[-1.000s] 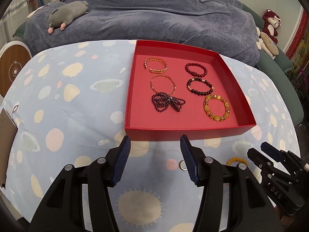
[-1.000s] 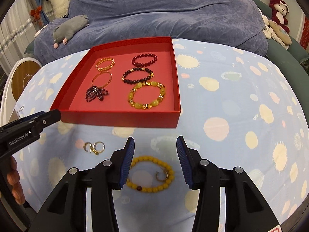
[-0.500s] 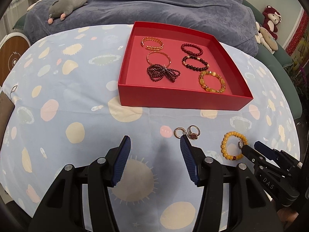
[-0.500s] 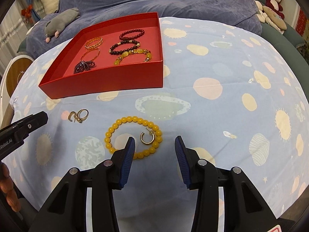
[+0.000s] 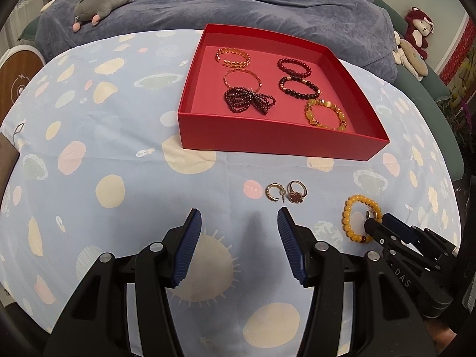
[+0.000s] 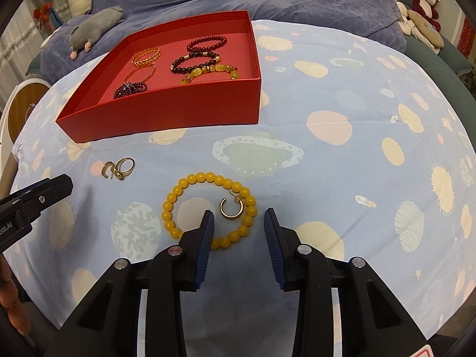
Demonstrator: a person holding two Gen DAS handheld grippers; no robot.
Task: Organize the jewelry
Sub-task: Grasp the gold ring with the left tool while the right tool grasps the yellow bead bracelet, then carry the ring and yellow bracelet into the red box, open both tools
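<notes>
A red box (image 5: pixel 282 144) (image 6: pixel 166 119) holds several bracelets. On the cloth in front of it lie a gold hoop earring (image 5: pixel 273 192) and a ring with a red stone (image 5: pixel 296 195), touching; both show in the right wrist view (image 6: pixel 119 168). A yellow bead bracelet (image 6: pixel 208 209) (image 5: pixel 354 220) lies with a second gold hoop earring (image 6: pixel 232 208) inside it. My right gripper (image 6: pixel 238 223) is open, low over the bracelet's near side, around that earring. My left gripper (image 5: pixel 238 223) is open and empty, just short of the ring and earring.
The table has a blue cloth with planet patterns (image 5: pixel 104 148). A sofa under a blue-grey cover (image 5: pixel 238 3) stands behind, with a grey plush mouse (image 5: pixel 101 3) and plush toys at the right (image 5: pixel 416 29). A round wooden object (image 5: pixel 17 77) stands at the left.
Both grippers have pulled back from the box and dropped lower. The right gripper has closed in on the yellow bracelet and its earring; the left now faces the ring and earring.
</notes>
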